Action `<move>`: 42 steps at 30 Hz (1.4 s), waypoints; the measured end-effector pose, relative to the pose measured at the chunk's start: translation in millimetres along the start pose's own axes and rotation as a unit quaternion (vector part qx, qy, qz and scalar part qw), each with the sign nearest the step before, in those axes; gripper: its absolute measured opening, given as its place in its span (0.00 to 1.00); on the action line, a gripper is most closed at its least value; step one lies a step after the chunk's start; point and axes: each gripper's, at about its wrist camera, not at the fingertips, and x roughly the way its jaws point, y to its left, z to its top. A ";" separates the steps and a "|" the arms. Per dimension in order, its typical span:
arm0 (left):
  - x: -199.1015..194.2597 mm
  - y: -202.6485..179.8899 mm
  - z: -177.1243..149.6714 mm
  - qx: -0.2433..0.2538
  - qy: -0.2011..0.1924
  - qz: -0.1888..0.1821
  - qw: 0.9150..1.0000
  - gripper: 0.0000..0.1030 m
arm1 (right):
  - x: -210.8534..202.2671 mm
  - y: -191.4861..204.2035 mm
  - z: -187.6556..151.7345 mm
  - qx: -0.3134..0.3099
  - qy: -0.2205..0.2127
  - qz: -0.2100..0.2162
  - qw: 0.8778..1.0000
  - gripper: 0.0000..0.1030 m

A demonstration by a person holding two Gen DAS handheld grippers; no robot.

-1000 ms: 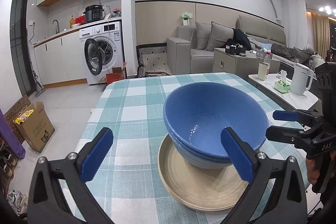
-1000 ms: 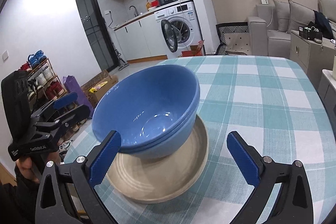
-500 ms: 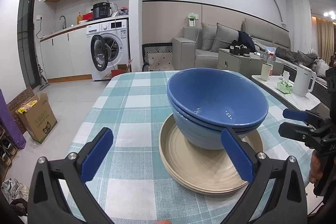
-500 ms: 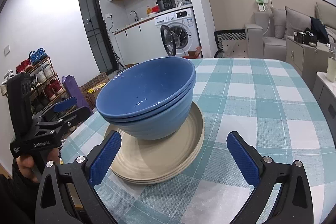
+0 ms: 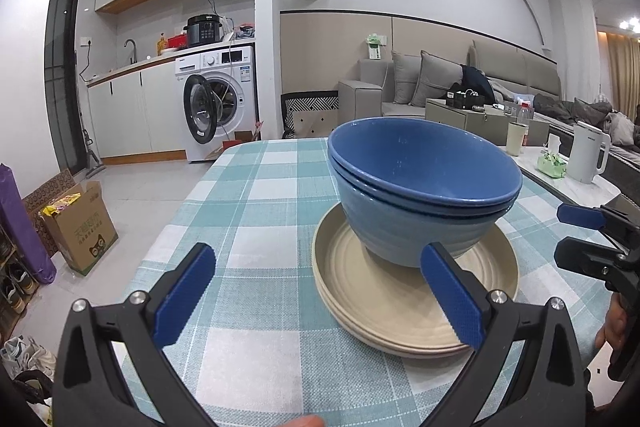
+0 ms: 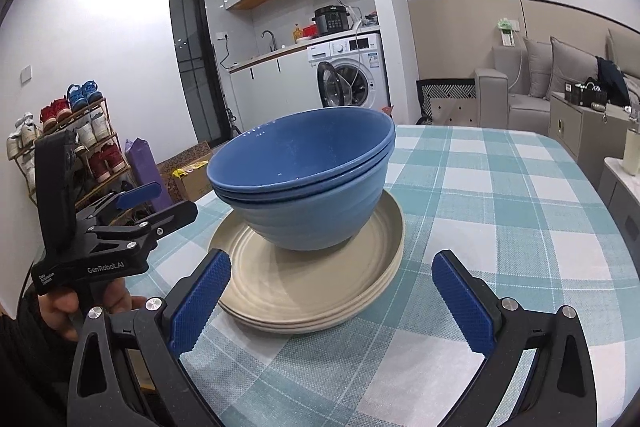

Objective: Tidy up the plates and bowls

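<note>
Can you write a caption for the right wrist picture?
Blue bowls stacked on beige plates, both grippers open.

Two blue bowls nested together, and three beige plates stacked beneath them.

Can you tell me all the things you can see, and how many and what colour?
bowls: two, blue, nested, on the plates.
plates: a beige stack, at least two, on the table.
tablecloth: one, teal and white check, over the table.
washing machine: one, white, door open, in the kitchen behind.
cardboard box: one, brown, on the floor.
kettle: one, white, on the side table.
sofa: one, grey, far back.
shoe rack: one, with red, blue and white shoes.
left gripper: blue pads, open, empty.
right gripper: blue pads, open, empty.
</note>
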 end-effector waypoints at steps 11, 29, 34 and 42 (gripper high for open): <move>6.5 -3.3 -8.8 0.003 -0.005 -0.004 1.000 1.00 | 2.5 2.7 -9.7 -0.019 -0.016 -0.003 1.000 0.99; 7.4 -10.2 -17.7 0.015 -0.006 -0.009 1.000 1.00 | 3.8 5.4 -17.0 -0.029 -0.012 0.003 1.000 0.99; 7.6 -9.5 -18.1 0.014 -0.005 -0.010 1.000 1.00 | 4.2 5.8 -16.9 -0.028 -0.011 0.005 1.000 0.99; 7.2 -8.5 -18.0 0.011 -0.005 -0.013 1.000 1.00 | 5.0 7.2 -17.5 -0.030 -0.008 0.007 0.999 0.99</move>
